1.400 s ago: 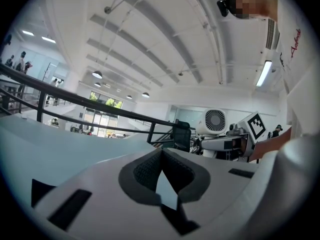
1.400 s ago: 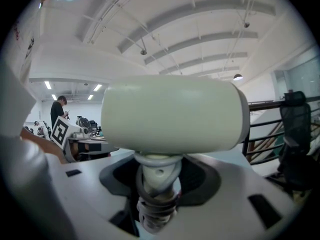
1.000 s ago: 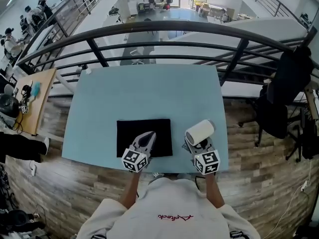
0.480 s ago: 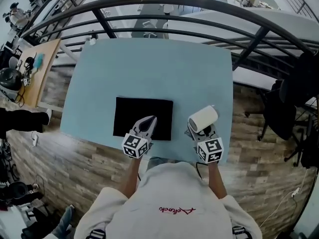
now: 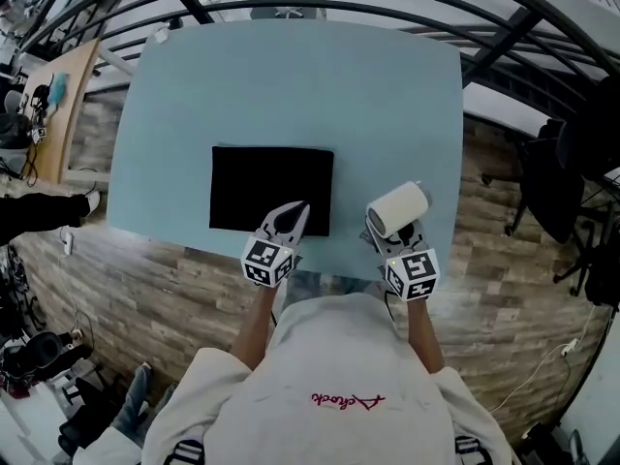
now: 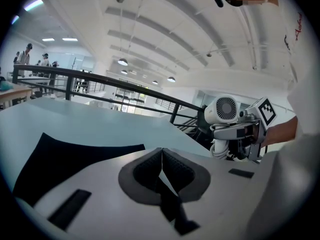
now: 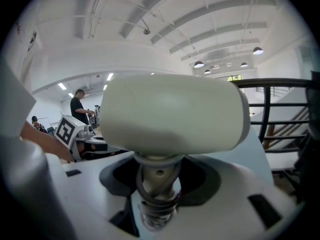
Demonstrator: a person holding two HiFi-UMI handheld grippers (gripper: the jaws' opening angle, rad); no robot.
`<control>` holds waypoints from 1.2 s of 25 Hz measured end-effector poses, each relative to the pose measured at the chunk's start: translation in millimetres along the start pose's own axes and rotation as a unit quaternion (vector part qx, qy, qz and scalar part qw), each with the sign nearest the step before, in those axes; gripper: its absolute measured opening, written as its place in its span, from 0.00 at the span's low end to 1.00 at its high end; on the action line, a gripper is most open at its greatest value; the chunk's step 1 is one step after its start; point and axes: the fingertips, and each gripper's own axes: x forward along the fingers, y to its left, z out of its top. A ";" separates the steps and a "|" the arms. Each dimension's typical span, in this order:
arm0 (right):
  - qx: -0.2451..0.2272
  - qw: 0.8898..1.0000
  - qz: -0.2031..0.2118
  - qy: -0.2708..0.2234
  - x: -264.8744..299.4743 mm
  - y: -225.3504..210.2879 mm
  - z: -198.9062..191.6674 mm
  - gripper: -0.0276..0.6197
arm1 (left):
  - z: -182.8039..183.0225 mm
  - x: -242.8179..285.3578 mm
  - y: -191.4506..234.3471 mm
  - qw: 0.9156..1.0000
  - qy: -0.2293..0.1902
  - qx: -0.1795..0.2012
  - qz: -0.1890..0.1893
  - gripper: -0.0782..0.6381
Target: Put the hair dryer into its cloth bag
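A black cloth bag (image 5: 271, 188) lies flat on the pale blue table (image 5: 291, 85), near its front edge. My left gripper (image 5: 293, 217) hovers over the bag's near right corner with its jaws shut and nothing between them; the bag (image 6: 65, 156) shows dark to the left of the left gripper (image 6: 161, 166). My right gripper (image 5: 386, 232) is shut on the handle of a cream-white hair dryer (image 5: 398, 208), with its barrel lying across above the jaws. In the right gripper view the hair dryer (image 7: 172, 114) fills the frame, its wrapped cord at the right gripper (image 7: 157, 191). The hair dryer (image 6: 224, 111) also appears in the left gripper view.
A dark metal railing (image 5: 320, 8) curves beyond the table's far edge. Wood floor (image 5: 145, 289) lies below the near edge. A black office chair (image 5: 581, 153) stands at the right, a wooden desk (image 5: 53, 95) at the far left.
The head view has tipped down and closer to the table. Both grippers have sunk toward the tabletop, the left over the bag's corner, the right still holding the hair dryer.
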 end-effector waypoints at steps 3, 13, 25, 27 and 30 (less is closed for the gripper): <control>0.002 1.000 0.003 0.006 -3.3 2.4 -9.0 0.38 | -16.8 3.3 -8.2 1.000 0.020 0.004 0.002 0.12; -0.003 1.000 0.017 0.010 -15.7 11.4 -25.4 0.38 | -84.8 28.6 -27.1 0.986 0.141 0.084 0.037 0.38; -0.006 1.000 0.016 0.014 -30.2 1.9 -29.9 0.38 | -112.2 55.7 -14.9 0.941 0.252 0.189 0.121 0.26; -0.005 1.000 0.015 0.012 -31.0 -2.2 -29.7 0.38 | -109.5 56.3 -14.8 0.942 0.248 0.188 0.125 0.21; -0.004 1.000 0.015 0.011 -31.4 -6.7 -29.7 0.38 | -105.1 55.9 -13.9 0.944 0.240 0.184 0.130 0.15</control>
